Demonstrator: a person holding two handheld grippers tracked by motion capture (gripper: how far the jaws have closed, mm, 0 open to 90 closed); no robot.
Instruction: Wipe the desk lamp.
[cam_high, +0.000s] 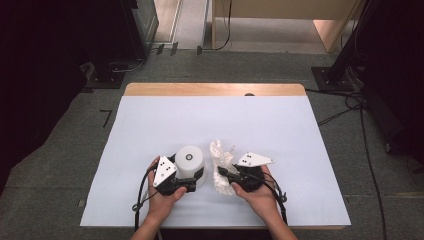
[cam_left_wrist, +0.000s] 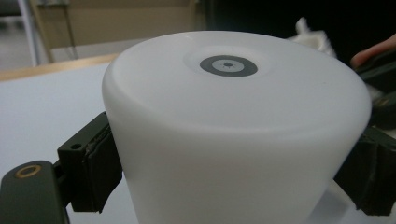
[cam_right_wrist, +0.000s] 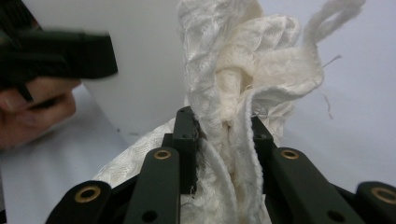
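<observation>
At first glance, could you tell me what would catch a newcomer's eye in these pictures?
A white tub stands upside down near the front of the table, clamped between the jaws of the left gripper. Just to its right, the right gripper pinches a crumpled white cloth.

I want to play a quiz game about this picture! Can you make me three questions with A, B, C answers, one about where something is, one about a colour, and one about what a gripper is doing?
1. Where is the white cloth?
A. Right of the white cup
B. Left of the cup
C. On the floor

2. What colour is the upside-down cup?
A. Red
B. White
C. Green

3. What is the right gripper doing?
A. Pinching the cloth
B. Lying open on the table
C. Holding the cup

Answers:
1 A, the high view shows the cloth beside the cup, on its right.
2 B, it is white in every view.
3 A, bunched cloth sits squeezed between its black jaws.
</observation>
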